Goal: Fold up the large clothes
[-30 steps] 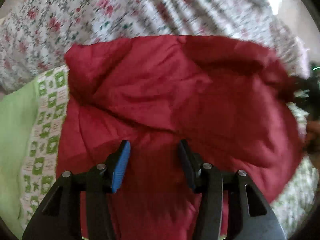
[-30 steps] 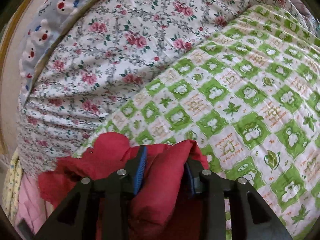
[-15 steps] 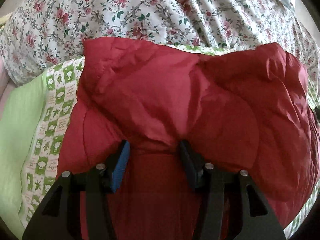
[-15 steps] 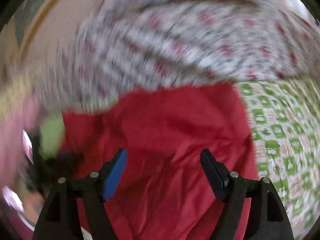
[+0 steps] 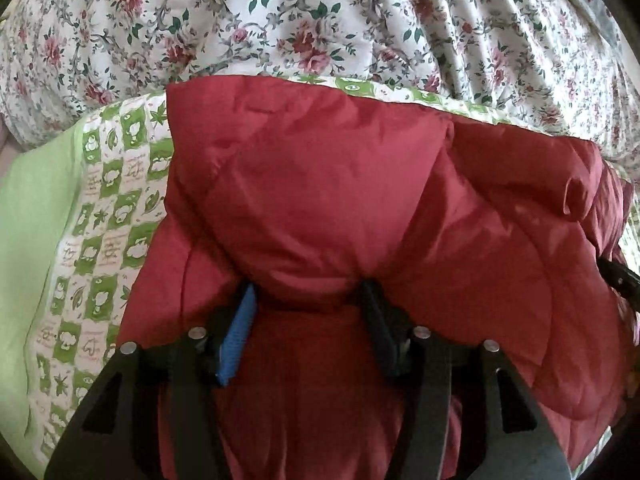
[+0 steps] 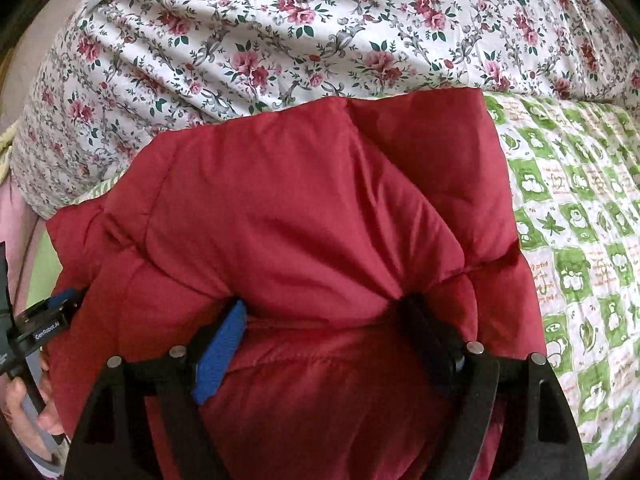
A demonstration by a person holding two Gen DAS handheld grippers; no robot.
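A red padded jacket (image 5: 360,208) lies folded over on the green-checked blanket (image 5: 116,200); it also fills the right wrist view (image 6: 304,208). My left gripper (image 5: 308,300) has its jaws apart, pushed against a puffy fold of the jacket that bulges between the fingers (image 5: 236,336). My right gripper (image 6: 328,312) also has its jaws wide apart, pressed against the jacket's folded edge, fabric bulging between the fingers (image 6: 220,352). The fingertips of both are hidden under the fabric. The left gripper (image 6: 44,320) shows at the left edge of the right wrist view.
A floral quilt (image 5: 320,20) is bunched behind the jacket, and shows likewise in the right wrist view (image 6: 320,28). The green-checked blanket (image 6: 580,240) extends to the right. A plain green sheet (image 5: 28,240) lies at the far left.
The right gripper let go of the jacket fold, opened wide and swung round to face the jacket's folded edge. The left gripper pushed further in under the fold.
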